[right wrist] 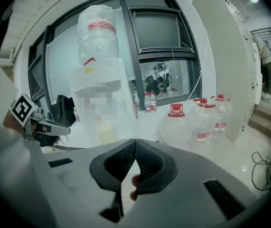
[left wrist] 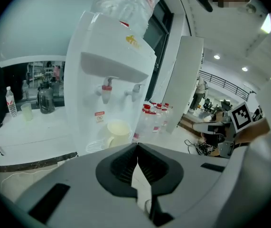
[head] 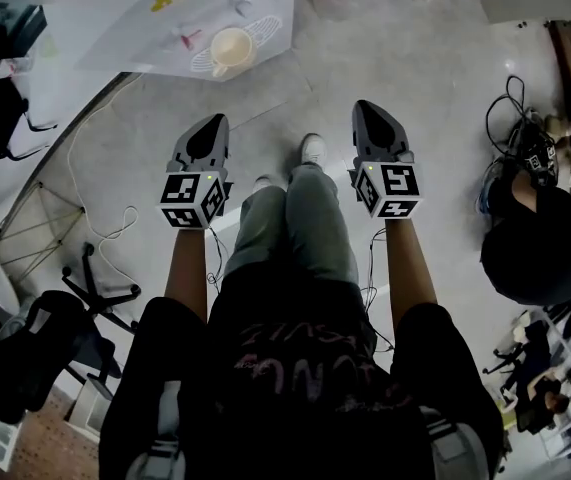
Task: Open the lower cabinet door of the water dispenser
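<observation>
Only left gripper view shows a jug (left wrist: 45, 99) near the water dispenser (left wrist: 102, 56).

The grey left gripper (head: 217, 119) and right gripper (head: 364, 106) bear black-and-white marker cubes (head: 193, 200).

Nothing reads clearly. The red label (left wrist: 99, 117) on the water dispenser (left wrist: 104, 46), beyond the fingertips of the left gripper (left wrist: 136, 145), is too small (so are the bands on the bottles (left wrist: 150, 120)).
</observation>
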A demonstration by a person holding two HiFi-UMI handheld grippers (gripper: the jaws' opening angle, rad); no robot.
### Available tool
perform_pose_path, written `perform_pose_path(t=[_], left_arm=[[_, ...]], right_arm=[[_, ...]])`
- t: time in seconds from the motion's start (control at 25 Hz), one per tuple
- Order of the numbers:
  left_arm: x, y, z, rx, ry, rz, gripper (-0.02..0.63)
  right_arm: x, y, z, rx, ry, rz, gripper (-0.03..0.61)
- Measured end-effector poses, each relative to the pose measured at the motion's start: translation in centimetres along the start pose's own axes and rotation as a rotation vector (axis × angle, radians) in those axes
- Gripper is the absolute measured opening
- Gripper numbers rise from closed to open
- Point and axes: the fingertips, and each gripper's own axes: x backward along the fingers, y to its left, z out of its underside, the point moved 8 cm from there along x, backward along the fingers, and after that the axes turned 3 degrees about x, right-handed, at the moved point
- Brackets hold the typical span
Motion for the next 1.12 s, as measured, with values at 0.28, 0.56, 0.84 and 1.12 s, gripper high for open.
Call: perform_pose_path(t=[0.28, 0.56, 0.84, 1.12], left_arm=[[-3.4, 1.6, 3.0, -0.001, -0.004, -0.016, 0.012], [-7.4, 3.8, 6.0, -0.008, -0.029, -0.033, 0.012], [-11.5, 6.5, 8.8, -0.011, -0.067, -0.059, 0.012], [-14.6, 8.9, 12.9, 0.029, -0.104, -0.068, 0.012]], right_arm=[[-3.7, -1.8, 2.3, -0.004, -0.028, -0.016, 0.014], [-7.7, -3.5, 6.0, 0.025, -0.021, -0.027, 0.014], [-11.8, -4.4, 9.9, 0.042, -0.027, -0.044, 0.014], [-16.6, -4.3, 13.2, 0.069, -0.046, -0.084, 0.014]])
